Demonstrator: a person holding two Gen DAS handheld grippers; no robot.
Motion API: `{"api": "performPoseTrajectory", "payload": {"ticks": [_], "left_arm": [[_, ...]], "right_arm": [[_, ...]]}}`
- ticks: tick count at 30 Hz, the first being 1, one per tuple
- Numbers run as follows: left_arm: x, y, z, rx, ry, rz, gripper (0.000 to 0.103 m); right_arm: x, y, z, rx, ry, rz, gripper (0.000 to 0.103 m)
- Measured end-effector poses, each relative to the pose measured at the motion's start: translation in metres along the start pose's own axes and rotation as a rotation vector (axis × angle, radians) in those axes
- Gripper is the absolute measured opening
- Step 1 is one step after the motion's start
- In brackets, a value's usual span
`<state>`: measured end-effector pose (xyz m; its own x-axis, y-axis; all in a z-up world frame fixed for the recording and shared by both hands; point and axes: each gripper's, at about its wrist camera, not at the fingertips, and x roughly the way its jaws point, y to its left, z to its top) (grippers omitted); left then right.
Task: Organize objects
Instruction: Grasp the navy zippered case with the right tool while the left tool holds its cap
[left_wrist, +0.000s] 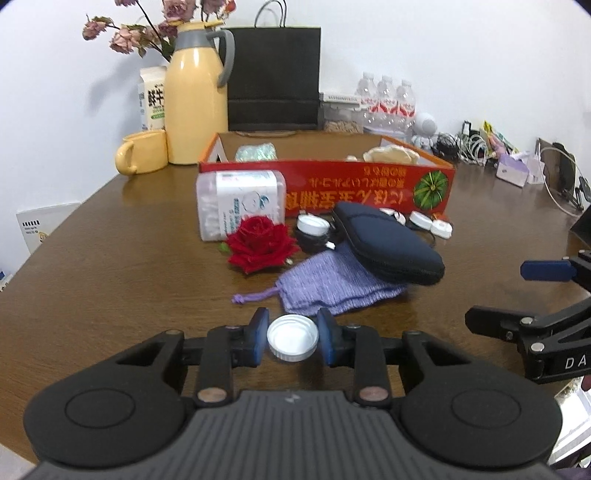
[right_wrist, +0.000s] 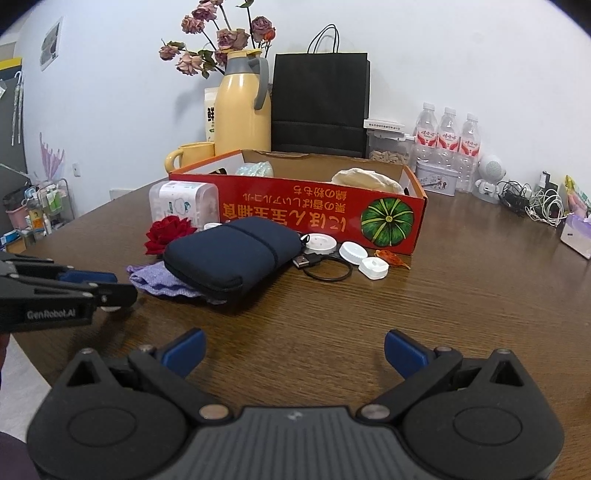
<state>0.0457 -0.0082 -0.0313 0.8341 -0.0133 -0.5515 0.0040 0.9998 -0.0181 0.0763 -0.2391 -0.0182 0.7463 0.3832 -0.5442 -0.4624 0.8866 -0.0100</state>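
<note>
White plastic cap sits between the pads of the left tongs, near the front edge of the desk. The pads look right against its sides, so I'd say it's pinched, or at least as good as. The right tongs are spread wide with nothing in them, low over bare wood. Guessing the cap goes in the red cardboard box toward the back of the desk, so keep the squeeze even on that ribbed rim and lift it high enough to clear the purple pouch and dark zip case on the way. Can't really see what's already in the box, just a pale lump and something greenish. From the right camera the cap is mostly hidden behind the left tongs.
</note>
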Motion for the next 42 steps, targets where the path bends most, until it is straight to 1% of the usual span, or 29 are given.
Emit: {"api": "performPoseTrajectory", "payload": {"ticks": [4, 9, 14, 19, 24, 27, 29, 30, 33, 35, 38, 42], "left_arm": [[-0.004, 0.007, 0.006, -0.015, -0.02, 0.017, 0.029], [-0.006, 0.019, 0.011, -0.038, -0.037, 0.041, 0.029], [-0.011, 0.029, 0.014, -0.05, -0.047, 0.059, 0.029], [-0.015, 0.04, 0.013, -0.066, -0.049, 0.07, 0.029], [-0.014, 0.049, 0.011, -0.085, -0.04, 0.075, 0.029], [-0.014, 0.052, 0.01, -0.093, -0.037, 0.071, 0.029], [-0.014, 0.053, 0.009, -0.095, -0.036, 0.07, 0.029], [-0.015, 0.053, 0.009, -0.096, -0.036, 0.07, 0.029], [-0.015, 0.055, 0.009, -0.101, -0.038, 0.074, 0.029], [-0.016, 0.056, 0.009, -0.103, -0.038, 0.077, 0.029], [-0.017, 0.056, 0.009, -0.102, -0.041, 0.08, 0.029], [-0.017, 0.055, 0.009, -0.098, -0.043, 0.081, 0.029]], "right_arm": [[-0.003, 0.001, 0.012, 0.017, -0.023, 0.019, 0.103], [0.004, 0.008, 0.041, 0.045, -0.036, 0.065, 0.103], [0.035, 0.021, 0.071, 0.084, 0.024, 0.098, 0.103], [0.073, 0.032, 0.087, 0.128, 0.121, 0.068, 0.103], [0.097, 0.026, 0.086, 0.213, 0.199, 0.022, 0.102], [0.104, 0.023, 0.085, 0.257, 0.225, 0.028, 0.097], [0.105, 0.023, 0.085, 0.263, 0.233, 0.036, 0.084], [0.106, 0.025, 0.085, 0.261, 0.24, 0.044, 0.081], [0.106, 0.029, 0.087, 0.235, 0.254, 0.041, 0.079], [0.105, 0.027, 0.088, 0.236, 0.258, 0.049, 0.074], [0.101, 0.023, 0.089, 0.242, 0.238, 0.049, 0.068], [0.097, 0.018, 0.087, 0.248, 0.224, 0.061, 0.065]]}}
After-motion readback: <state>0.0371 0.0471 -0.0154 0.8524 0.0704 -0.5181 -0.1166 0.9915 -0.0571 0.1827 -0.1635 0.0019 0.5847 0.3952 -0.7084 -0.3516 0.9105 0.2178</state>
